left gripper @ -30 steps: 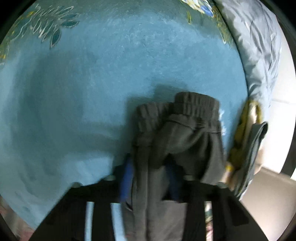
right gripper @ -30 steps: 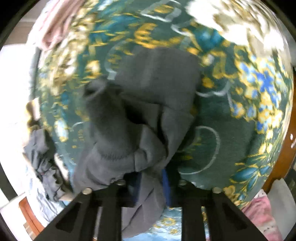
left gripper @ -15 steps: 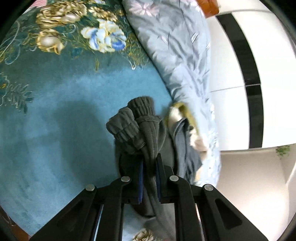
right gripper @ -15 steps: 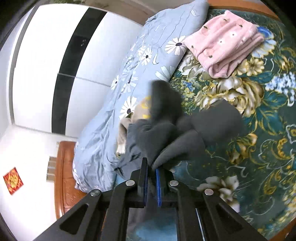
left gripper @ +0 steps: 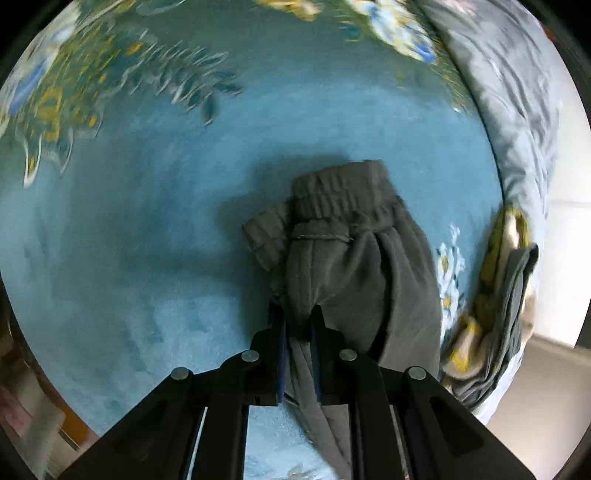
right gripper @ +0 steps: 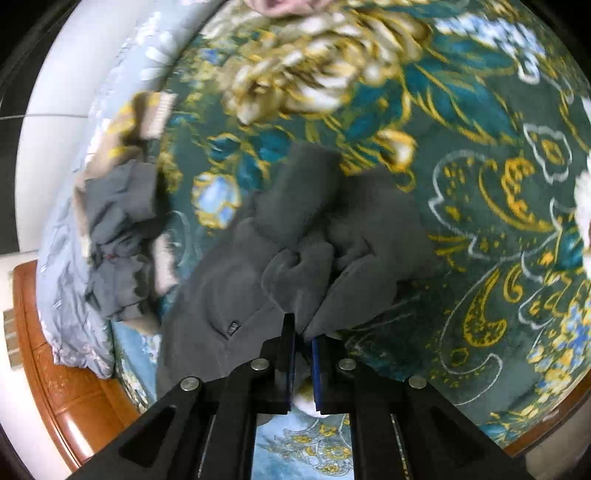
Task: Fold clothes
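I hold a pair of dark grey sweatpants (left gripper: 351, 254) over a bed. My left gripper (left gripper: 297, 314) is shut on the fabric near its ribbed elastic waistband (left gripper: 340, 192), which hangs over the plain blue part of the blanket (left gripper: 147, 229). My right gripper (right gripper: 303, 326) is shut on a bunched fold of the same grey sweatpants (right gripper: 306, 240), which droop above the floral blanket (right gripper: 498, 206).
A heap of grey and yellow clothes (left gripper: 498, 306) lies by the pale blue quilt (left gripper: 517, 110) at the bed's edge; it also shows in the right wrist view (right gripper: 118, 221). A pink folded garment (right gripper: 280, 3) lies far off. A wooden bed frame (right gripper: 55, 369) borders the mattress.
Both grippers have swung back down toward the bed after being raised toward the wall half a second ago. The sweatpants stay gripped and hang lower over the blanket.
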The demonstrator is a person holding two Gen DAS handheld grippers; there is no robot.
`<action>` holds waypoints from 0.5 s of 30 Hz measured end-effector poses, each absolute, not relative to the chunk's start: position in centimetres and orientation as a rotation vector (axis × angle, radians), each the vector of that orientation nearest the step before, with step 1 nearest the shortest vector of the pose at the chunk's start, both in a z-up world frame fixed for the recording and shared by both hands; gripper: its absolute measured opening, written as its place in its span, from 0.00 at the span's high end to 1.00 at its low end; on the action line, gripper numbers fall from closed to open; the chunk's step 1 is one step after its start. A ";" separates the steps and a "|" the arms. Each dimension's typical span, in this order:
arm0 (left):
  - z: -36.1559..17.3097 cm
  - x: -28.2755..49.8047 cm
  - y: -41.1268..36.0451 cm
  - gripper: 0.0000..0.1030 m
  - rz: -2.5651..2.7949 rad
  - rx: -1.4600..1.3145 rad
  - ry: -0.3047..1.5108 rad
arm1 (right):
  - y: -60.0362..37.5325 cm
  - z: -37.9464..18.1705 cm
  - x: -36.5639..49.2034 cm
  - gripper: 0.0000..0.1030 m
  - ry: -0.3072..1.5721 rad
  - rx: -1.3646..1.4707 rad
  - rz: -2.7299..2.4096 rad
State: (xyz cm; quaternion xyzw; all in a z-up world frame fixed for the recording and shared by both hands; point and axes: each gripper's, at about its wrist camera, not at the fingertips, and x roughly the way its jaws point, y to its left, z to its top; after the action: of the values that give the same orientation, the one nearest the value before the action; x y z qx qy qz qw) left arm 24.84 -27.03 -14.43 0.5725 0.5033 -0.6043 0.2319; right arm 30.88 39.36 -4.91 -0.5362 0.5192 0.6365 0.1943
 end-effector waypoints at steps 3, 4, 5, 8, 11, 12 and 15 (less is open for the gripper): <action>-14.2 24.7 -27.0 0.89 -1.661 1.593 1.348 | 39.7 -2.5 30.2 0.92 1.462 -1.444 1.910; -14.1 24.6 -27.0 0.88 -1.661 1.599 1.336 | 39.6 -2.4 30.0 0.92 1.445 -1.451 1.925; -14.1 24.6 -27.0 0.88 -1.662 1.605 1.324 | 39.7 -3.3 30.3 0.93 1.430 -1.484 1.892; -13.9 24.4 -26.9 0.88 -1.661 1.624 1.289 | 39.8 -6.9 31.6 0.92 1.422 -1.585 1.729; -13.4 24.3 -27.0 0.87 -1.665 1.622 1.275 | 39.8 -7.7 32.4 0.92 1.451 -1.559 1.698; -13.2 24.3 -27.0 0.86 -1.666 1.616 1.276 | 39.7 -7.5 32.4 0.92 1.443 -1.563 1.710; -12.4 24.0 -27.2 0.84 -1.670 1.643 1.223 | 40.0 -7.1 32.3 0.85 1.398 -1.602 1.723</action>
State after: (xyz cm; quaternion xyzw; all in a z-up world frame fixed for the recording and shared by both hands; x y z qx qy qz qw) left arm 23.96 -27.17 -12.36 0.6023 0.4486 -0.6124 0.2468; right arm 32.34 39.96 -7.14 -0.5734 0.5003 0.6167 0.2014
